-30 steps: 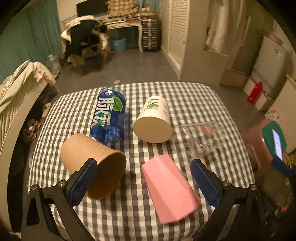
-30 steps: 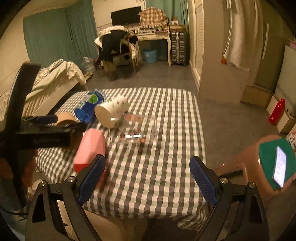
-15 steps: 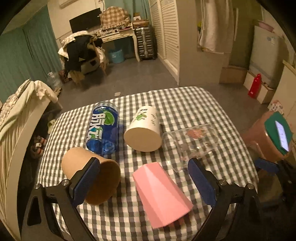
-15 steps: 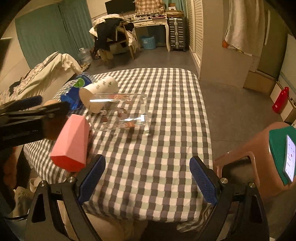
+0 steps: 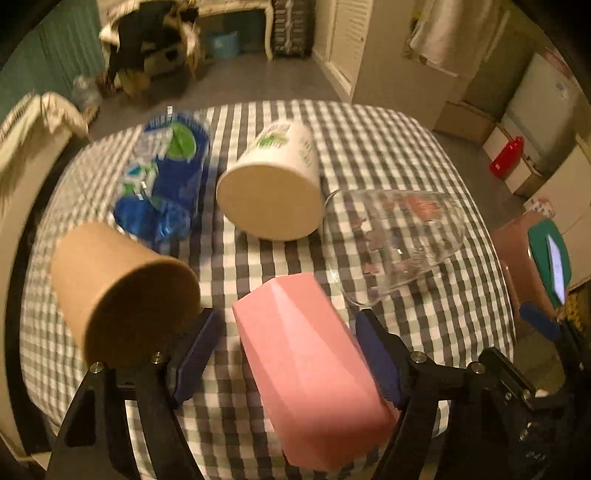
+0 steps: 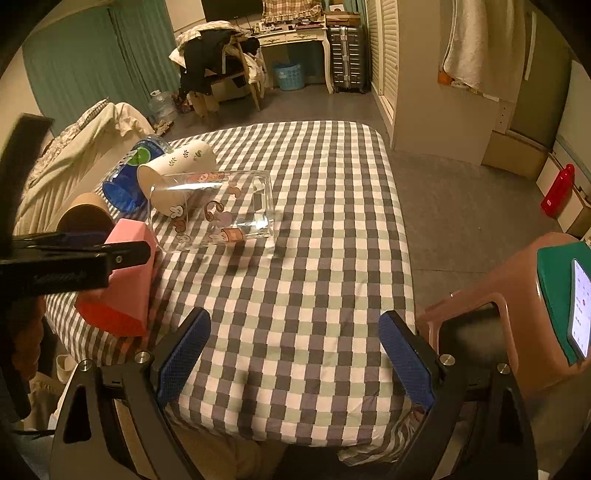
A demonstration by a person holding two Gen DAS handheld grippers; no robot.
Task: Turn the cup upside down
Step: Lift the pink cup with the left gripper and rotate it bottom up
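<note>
Several cups lie on their sides on the checked tablecloth [image 5: 388, 147]: a pink faceted cup [image 5: 306, 358], a brown paper cup [image 5: 122, 288], a white leaf-print cup [image 5: 273, 188], a clear printed glass [image 5: 399, 236] and a blue bottle [image 5: 162, 177]. My left gripper [image 5: 288, 354] is open, its fingers either side of the pink cup, not touching it. In the right wrist view the pink cup [image 6: 125, 284] lies at the table's left edge with the left gripper [image 6: 74, 266] over it. My right gripper [image 6: 295, 354] is open and empty above the table's near edge.
A brown plastic stool [image 6: 509, 306] with a green pad and a phone [image 6: 580, 302] stands right of the table. A bed [image 6: 74, 147] lies to the left. A chair and desk [image 6: 291, 33] stand at the far wall.
My left gripper has moved forward and down, so the pink cup now lies between its fingers. My right gripper has barely moved.
</note>
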